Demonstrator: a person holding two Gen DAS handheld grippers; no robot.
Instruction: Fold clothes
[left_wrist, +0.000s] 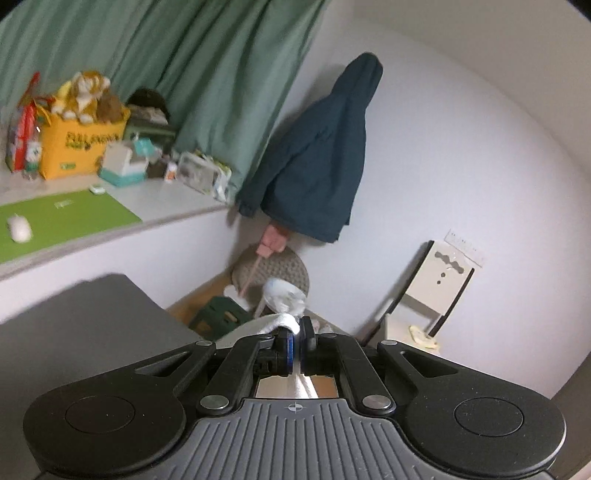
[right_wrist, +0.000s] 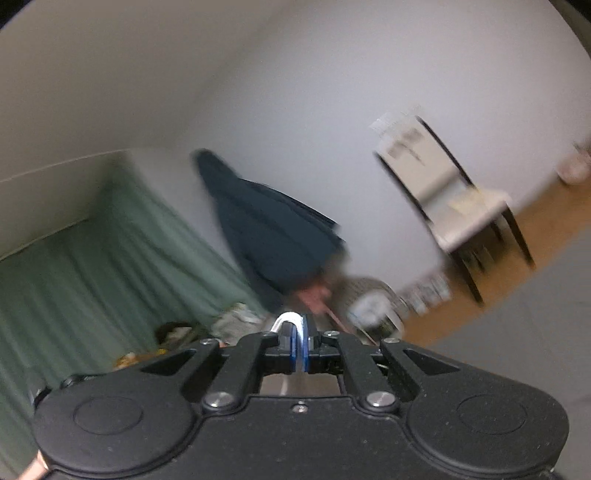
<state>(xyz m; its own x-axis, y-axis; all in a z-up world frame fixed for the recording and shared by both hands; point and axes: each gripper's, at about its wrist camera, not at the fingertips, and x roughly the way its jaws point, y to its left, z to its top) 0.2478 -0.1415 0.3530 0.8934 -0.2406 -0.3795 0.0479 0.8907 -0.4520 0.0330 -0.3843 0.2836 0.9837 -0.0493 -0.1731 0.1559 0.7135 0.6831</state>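
Fabric is pinched in both tools: the left gripper (left_wrist: 296, 328) has its jaws clamped on a fold of white cloth (left_wrist: 284, 320) that bulges out toward ten o'clock of the fingertips, and the right gripper (right_wrist: 300, 325) is likewise clenched on a thin white loop of the same kind of cloth (right_wrist: 286, 318), arching just above its blue pads. Whether both hold one garment cannot be told.

Counted across the two views: two grippers, one dark blue jacket (left_wrist: 317, 155) hanging on the wall, one green curtain (left_wrist: 177, 66), one white chair (left_wrist: 436, 291) with dark legs, one round woven stool (left_wrist: 273, 271).

Only the left wrist view shows the shelf (left_wrist: 155, 218) at nine o'clock, with one green mat (left_wrist: 66, 218), one white mouse (left_wrist: 19, 228), one yellow bag (left_wrist: 79, 147) stuffed with plush toys, and a grey surface (left_wrist: 81, 332) at eight o'clock.

Only the right wrist view, tilted and blurred, shows the wooden floor (right_wrist: 480, 295) sweeping to three o'clock and the ceiling edge above the curtain at ten o'clock.
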